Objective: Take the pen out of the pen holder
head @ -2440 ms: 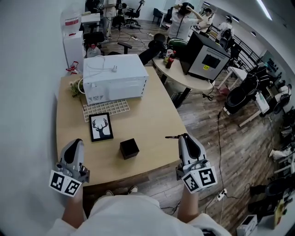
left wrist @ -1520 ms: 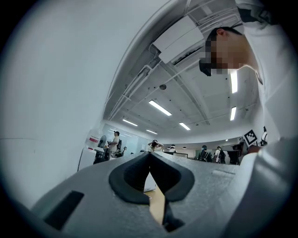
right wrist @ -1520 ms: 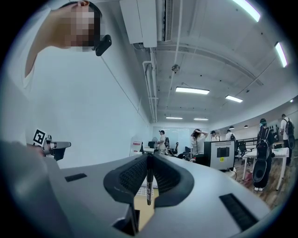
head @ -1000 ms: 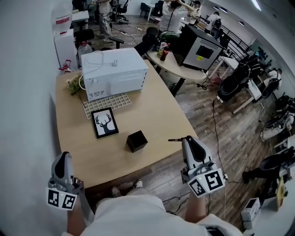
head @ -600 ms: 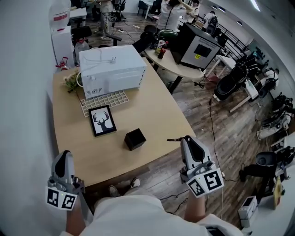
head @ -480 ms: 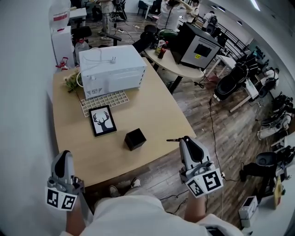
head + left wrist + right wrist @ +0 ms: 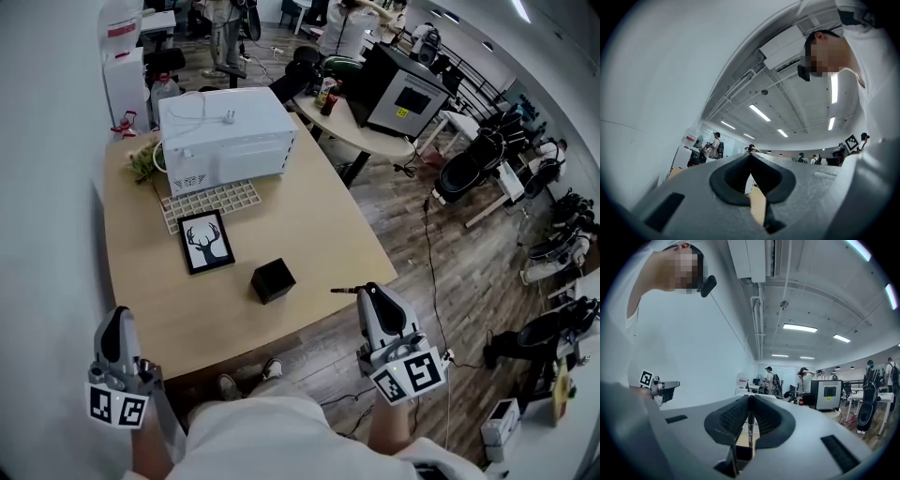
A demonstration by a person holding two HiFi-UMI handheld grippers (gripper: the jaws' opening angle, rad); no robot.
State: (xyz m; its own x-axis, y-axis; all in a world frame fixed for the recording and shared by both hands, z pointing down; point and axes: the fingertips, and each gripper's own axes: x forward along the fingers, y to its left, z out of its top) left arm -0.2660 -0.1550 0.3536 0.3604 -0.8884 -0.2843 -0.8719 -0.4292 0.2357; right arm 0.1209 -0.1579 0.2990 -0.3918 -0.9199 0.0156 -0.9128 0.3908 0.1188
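pen [image 7: 343,291] | clamped in right hand-held gripper [image 7: 362,292] | clear of pen holder [image 7: 273,279]

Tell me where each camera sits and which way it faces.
Head view: on the person's head, looking steeply down at the light wooden table and black square pen holder; shows left gripper, right gripper, white shirt.
Left gripper view: rides the left gripper, facing slightly upward into the office over closed jaws; white shirt shows.
Right gripper view: rides the right gripper, facing level; jaws clamp a thin black pen, left gripper beyond.
Shared: head and right gripper views show that pen.
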